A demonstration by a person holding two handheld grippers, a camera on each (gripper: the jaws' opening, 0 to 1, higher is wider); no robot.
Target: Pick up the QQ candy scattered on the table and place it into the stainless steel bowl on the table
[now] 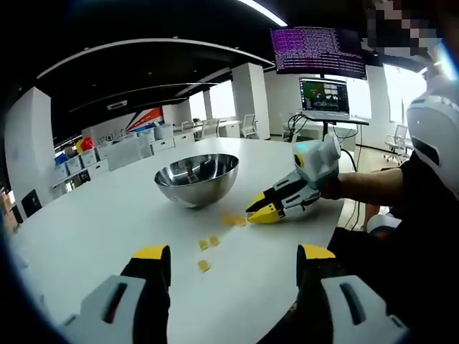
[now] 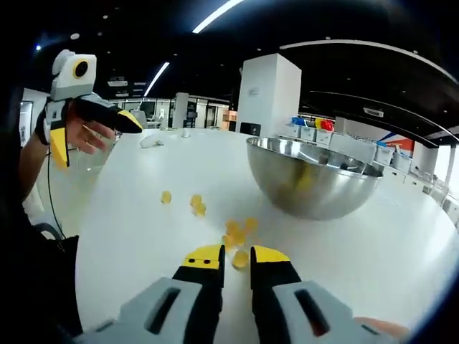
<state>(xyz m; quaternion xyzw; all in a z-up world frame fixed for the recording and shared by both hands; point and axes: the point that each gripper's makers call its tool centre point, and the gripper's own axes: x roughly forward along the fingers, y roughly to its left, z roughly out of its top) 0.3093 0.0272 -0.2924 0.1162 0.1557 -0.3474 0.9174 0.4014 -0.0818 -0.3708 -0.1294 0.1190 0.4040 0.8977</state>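
The stainless steel bowl stands on the white round table. Yellow QQ candies lie scattered in front of it, with a denser cluster near the bowl. My right gripper is low on the table at that cluster, its jaws drawn in on one candy. My left gripper is held above the table's near edge, jaws wide apart and with nothing between them.
Two monitors stand on a rack beyond the table. Storage bins line the shelves behind the bowl. A small white object lies at the table's far side. The person's forearm reaches across the table's right edge.
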